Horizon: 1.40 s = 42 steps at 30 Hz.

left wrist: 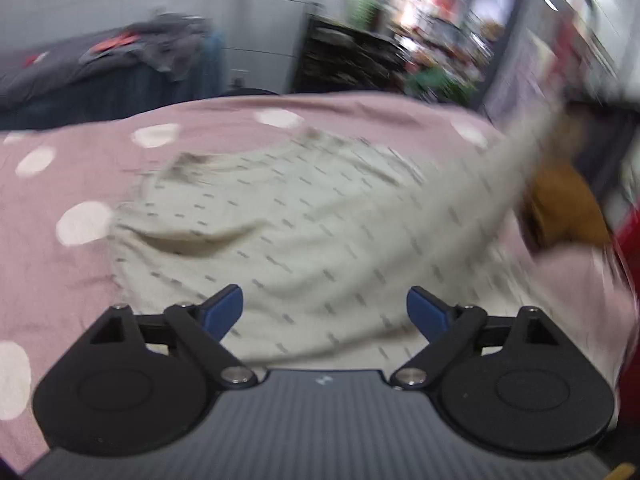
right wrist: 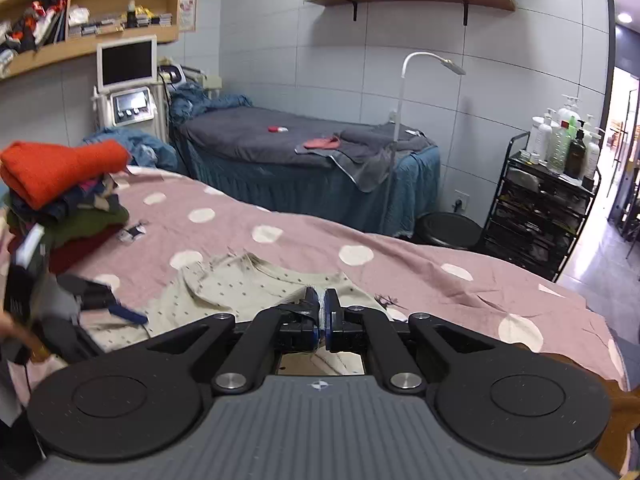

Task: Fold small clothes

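A small cream garment with a dark dash pattern [left wrist: 304,232] lies spread on a pink sheet with white dots [left wrist: 60,168]. My left gripper [left wrist: 324,312] is open just above its near edge, jaws wide apart, holding nothing. This view is blurred. The garment's right side stretches up toward the right. In the right wrist view my right gripper [right wrist: 322,312] is shut on an edge of the garment [right wrist: 240,292], with cloth pinched between the blue pads. The left gripper [right wrist: 120,310] shows blurred at the left.
A stack of folded clothes topped by an orange one [right wrist: 60,172] stands at the bed's far left. A grey treatment bed [right wrist: 304,148], a lamp [right wrist: 436,64], a black trolley with bottles [right wrist: 540,208] and a stool [right wrist: 448,228] lie beyond. A brown object [left wrist: 568,208] sits at the right.
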Motion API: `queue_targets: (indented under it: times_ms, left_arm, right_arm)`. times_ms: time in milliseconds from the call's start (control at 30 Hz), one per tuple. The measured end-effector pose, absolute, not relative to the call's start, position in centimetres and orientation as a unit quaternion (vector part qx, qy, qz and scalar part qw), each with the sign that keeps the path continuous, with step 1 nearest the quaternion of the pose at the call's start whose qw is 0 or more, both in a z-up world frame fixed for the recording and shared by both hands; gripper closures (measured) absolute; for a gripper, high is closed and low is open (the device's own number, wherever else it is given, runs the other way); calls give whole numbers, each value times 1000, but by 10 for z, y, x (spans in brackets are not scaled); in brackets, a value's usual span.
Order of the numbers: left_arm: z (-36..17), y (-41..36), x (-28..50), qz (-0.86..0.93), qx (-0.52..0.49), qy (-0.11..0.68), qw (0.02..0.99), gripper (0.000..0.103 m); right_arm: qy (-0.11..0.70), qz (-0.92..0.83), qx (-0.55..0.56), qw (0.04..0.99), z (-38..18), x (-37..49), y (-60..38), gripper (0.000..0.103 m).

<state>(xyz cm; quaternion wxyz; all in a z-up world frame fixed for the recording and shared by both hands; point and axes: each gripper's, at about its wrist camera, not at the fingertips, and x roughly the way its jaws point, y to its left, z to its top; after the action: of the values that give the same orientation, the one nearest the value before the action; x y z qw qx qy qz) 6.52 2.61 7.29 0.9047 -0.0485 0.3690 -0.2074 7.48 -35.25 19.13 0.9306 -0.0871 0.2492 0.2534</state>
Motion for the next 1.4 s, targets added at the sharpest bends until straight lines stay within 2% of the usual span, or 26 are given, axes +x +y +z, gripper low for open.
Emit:
queue_targets:
  times_ms: [100,233,367,400,433,467,500,533,767,900,933,1000,1033,1067,1200,1233,1300,1367,1400]
  left_arm:
    - [67,49,109,-58,-14,400,915,14]
    - [55,56,141,-47,-14,404,913,14]
    - [46,30,163,-45,47,401,914,17]
    - [42,24,168,-40,57,406,911,22]
    - [38,22,173,-33,61,412,909,41]
    - [35,22,177,-31,59,419,906,73]
    - [31,25,183,-34,48,432,900,88]
    - [28,31,185,-39,38,442,895,98]
    - [37,87,203,34,81,434,896,101]
    - [41,130,215,54,37,447,892,99]
    - [46,131,213,32,25,445,895,90]
    - [55,123,203,-24,10,431,902,61]
    - [57,115,198,-50,11,436,899,28]
    - [57,107,195,-70,11,448,891,11]
    - [51,75,191,-98,-4,475,875,13]
    - [49,70,195,-97,-8,479,872,18]
    - [45,60,202,-88,-7,489,868,39]
    - [41,53,212,-81,6,502,861,83]
    - [38,50,216,-82,16,509,857,89]
  right_arm:
    - [272,245,-82,927,181,83,-353,98]
    - [293,249,-68,920,168,86,-353,98]
    - [310,248,-62,916,157,86,-350,98]
    - [314,247,-63,914,155,87,-349,97]
    - [319,248,-66,913,152,88,-348,97]
    - [323,249,-66,911,150,88,-347,97]
    - [326,250,-65,910,148,88,-346,97]
    - [327,251,-65,909,148,88,-346,97]
    - [330,228,-89,912,145,101,-353,97]
    - [344,203,-112,910,133,125,-351,98]
    - [345,197,-121,910,129,131,-350,98]
    - [349,185,-137,908,121,140,-346,98]
    - [352,181,-140,908,117,143,-345,98]
    - [356,180,-137,907,114,146,-345,98]
    - [369,185,-134,901,105,148,-340,98]
    - [372,188,-134,899,103,147,-339,98]
    - [376,191,-135,897,101,145,-336,98]
    - [379,194,-137,894,99,142,-335,98]
    - [380,194,-137,894,99,141,-335,98]
